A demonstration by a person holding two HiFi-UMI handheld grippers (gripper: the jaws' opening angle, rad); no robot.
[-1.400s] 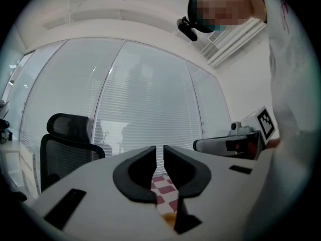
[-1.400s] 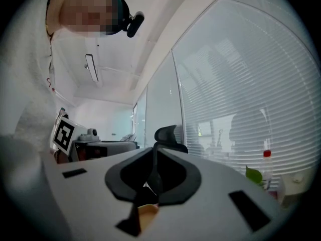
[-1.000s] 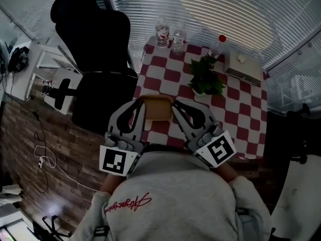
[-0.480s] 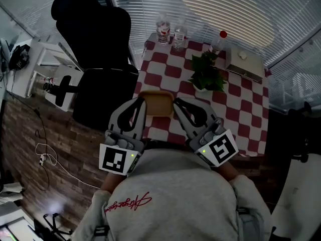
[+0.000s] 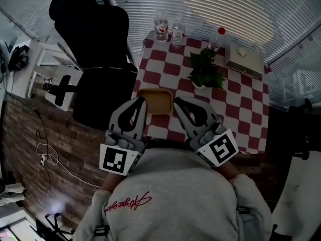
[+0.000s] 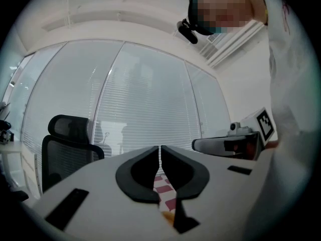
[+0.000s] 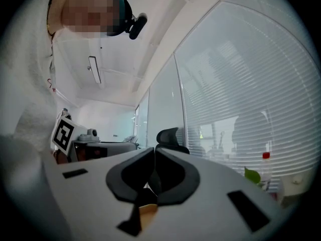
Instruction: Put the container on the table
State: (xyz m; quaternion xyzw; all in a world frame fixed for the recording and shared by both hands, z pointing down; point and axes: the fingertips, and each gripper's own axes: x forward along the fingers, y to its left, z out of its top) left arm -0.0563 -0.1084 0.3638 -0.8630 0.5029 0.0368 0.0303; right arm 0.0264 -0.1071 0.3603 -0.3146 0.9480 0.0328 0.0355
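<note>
Blinds run along the curved glass wall behind the red-and-white checked table (image 5: 235,109), which carries a plant (image 5: 204,73), two glasses (image 5: 161,29), a bottle (image 5: 217,38) and a flat box (image 5: 244,60). A black chair (image 5: 95,49) stands to its left. The tan container (image 5: 156,100) sits over the table's near left edge (whether it rests there I cannot tell), caught between both claws. The left claw (image 5: 143,101) is clenched on its left rim and the right claw (image 5: 175,102) on its right rim. A tan sliver shows under each pair of jaws in the gripper views.
</note>
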